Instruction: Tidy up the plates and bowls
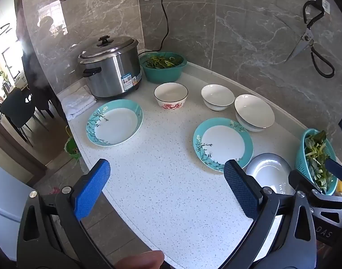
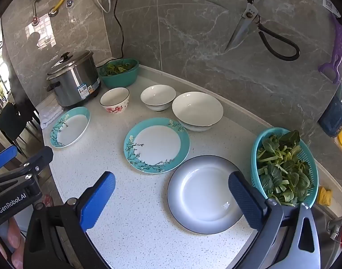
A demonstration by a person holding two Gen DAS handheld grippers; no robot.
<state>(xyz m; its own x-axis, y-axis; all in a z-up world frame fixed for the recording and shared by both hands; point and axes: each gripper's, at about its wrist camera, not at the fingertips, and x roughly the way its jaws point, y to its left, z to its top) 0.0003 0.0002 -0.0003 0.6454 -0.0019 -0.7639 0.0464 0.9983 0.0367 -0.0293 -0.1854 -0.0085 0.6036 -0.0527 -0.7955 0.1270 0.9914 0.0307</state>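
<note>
Both tools hang above the speckled countertop [image 2: 137,213], jaws spread wide and holding nothing. From the right gripper [image 2: 171,199], the grey-rimmed plate [image 2: 204,192] lies at 1 o'clock, one teal plate [image 2: 157,145] at 12, the other teal plate [image 2: 70,126] at 10. Three bowls sit beyond: floral bowl [image 2: 114,100], small white bowl [image 2: 157,97], wide white bowl [image 2: 197,109], possibly stacked on another. The left gripper [image 1: 166,188] faces bare counter.

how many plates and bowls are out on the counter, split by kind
Teal-rimmed plates: 2, one near the rice cooker, one mid-counter
Grey-rimmed plate: 1
Plain white bowls: 2, a smaller one, a wider one
Pink-flowered bowl: 1
Total: 6 dishes, 3 plates and 3 bowls
</note>
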